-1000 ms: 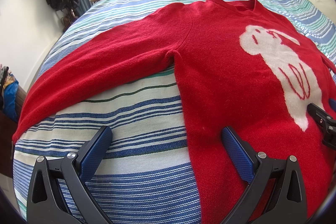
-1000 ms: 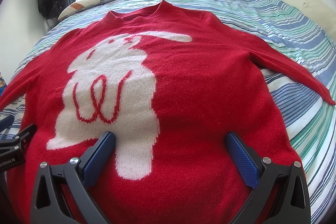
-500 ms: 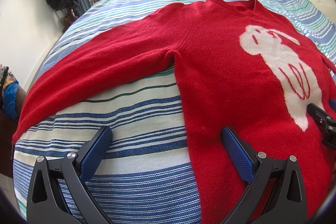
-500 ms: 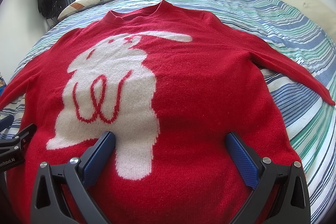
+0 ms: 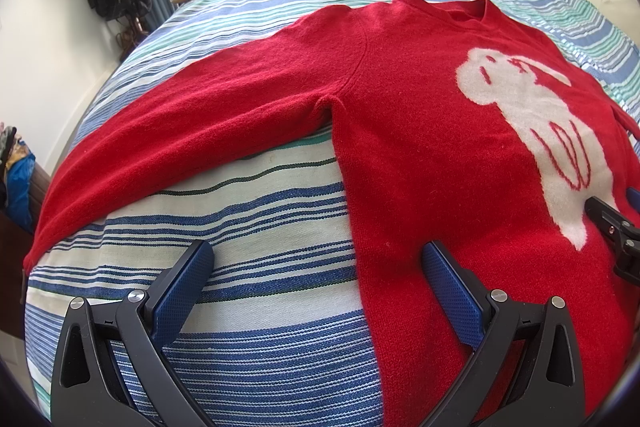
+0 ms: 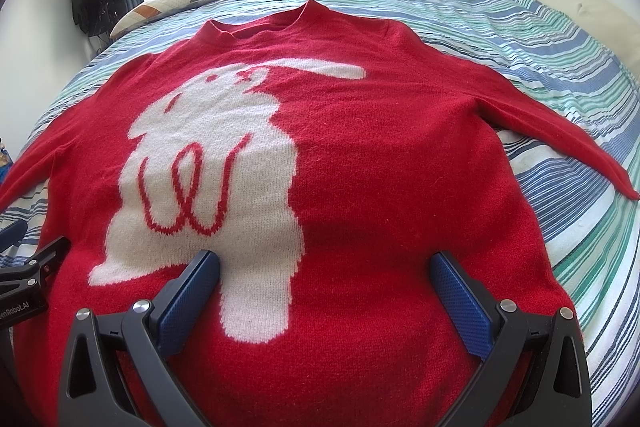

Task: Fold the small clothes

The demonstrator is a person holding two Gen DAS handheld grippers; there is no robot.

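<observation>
Sweater [image 6: 380, 155], red knit, white animal motif [image 6: 208, 163] on the chest; lies face up and flat on the bed [image 6: 540, 39], collar toward the far window, both sleeves spread outward, hem toward the cameras; bed covered by a sheet striped blue, green and white. Left sleeve [image 5: 192, 123] runs from the sweater's body down toward the bed's near left edge; right sleeve [image 6: 560, 131] angles out over the stripes on the sweater's other side. Left gripper [image 5: 316, 279]: jaws spread wide, empty, straddling the sweater's left side edge, one blue pad [image 5: 180, 287] over bare sheet, the other over red knit. Right gripper [image 6: 324, 287]: jaws spread wide, empty, above the sweater's lower front, left pad [image 6: 188, 295] at the motif's lower edge. Patterned pillow [image 6: 172, 3] beyond the sweater's collar, at the bed's far left.
</observation>
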